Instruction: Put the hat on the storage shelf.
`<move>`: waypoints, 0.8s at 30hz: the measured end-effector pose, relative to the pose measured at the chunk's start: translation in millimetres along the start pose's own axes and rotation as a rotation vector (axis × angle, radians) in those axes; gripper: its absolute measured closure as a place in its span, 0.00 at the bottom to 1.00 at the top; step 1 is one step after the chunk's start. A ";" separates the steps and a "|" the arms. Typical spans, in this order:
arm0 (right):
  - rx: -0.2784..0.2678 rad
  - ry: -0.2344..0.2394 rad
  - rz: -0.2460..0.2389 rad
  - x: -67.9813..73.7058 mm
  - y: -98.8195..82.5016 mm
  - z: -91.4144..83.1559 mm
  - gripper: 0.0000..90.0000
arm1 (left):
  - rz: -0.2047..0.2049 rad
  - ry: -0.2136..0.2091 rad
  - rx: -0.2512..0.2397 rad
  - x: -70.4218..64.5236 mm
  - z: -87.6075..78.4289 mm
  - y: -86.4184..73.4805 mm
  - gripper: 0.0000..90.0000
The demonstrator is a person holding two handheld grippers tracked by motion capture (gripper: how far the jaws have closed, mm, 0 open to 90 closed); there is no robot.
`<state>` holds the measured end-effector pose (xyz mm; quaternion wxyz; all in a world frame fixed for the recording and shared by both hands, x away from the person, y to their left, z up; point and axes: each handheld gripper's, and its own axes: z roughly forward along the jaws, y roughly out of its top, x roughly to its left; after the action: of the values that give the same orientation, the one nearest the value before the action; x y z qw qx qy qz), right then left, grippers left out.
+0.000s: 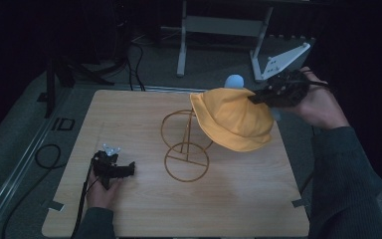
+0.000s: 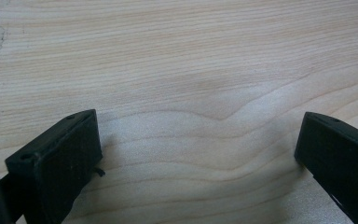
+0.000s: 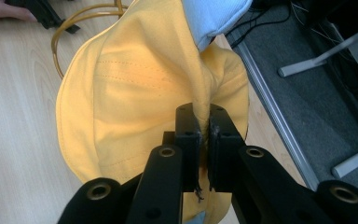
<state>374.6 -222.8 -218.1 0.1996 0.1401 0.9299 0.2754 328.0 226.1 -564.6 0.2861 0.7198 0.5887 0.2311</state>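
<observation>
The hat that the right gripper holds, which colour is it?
The hat is yellow, seen best in the right gripper view.

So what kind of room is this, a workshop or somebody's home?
Probably a lab or recording studio, not a home. A bare wooden table stands on grey carpet amid black curtains, cables trail across the floor, and metal stand legs rise behind. A person pinches a yellow hat with the right tool.

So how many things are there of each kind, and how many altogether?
Yellow bucket hat: 1, pinched in the right gripper, light blue lining showing
Gold wire stand: 1, on the wooden table
Grippers: 2, with the left gripper open and low over the table
Total: 4
</observation>
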 end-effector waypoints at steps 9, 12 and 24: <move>-0.001 0.012 -0.013 4.2 10.4 8.5 0.94 | 0.000 0.000 0.000 0.0 0.0 0.0 0.00; -0.008 0.018 -0.021 6.3 15.2 11.6 0.94 | 0.000 0.000 0.000 0.0 0.0 0.0 0.00; -0.021 0.037 -0.038 11.6 30.4 20.1 0.94 | 0.000 0.000 0.000 0.0 0.0 0.0 0.00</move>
<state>377.9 -184.7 -219.7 0.1892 0.1151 0.9330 0.2837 328.0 226.1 -564.6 0.2861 0.7199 0.5887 0.2309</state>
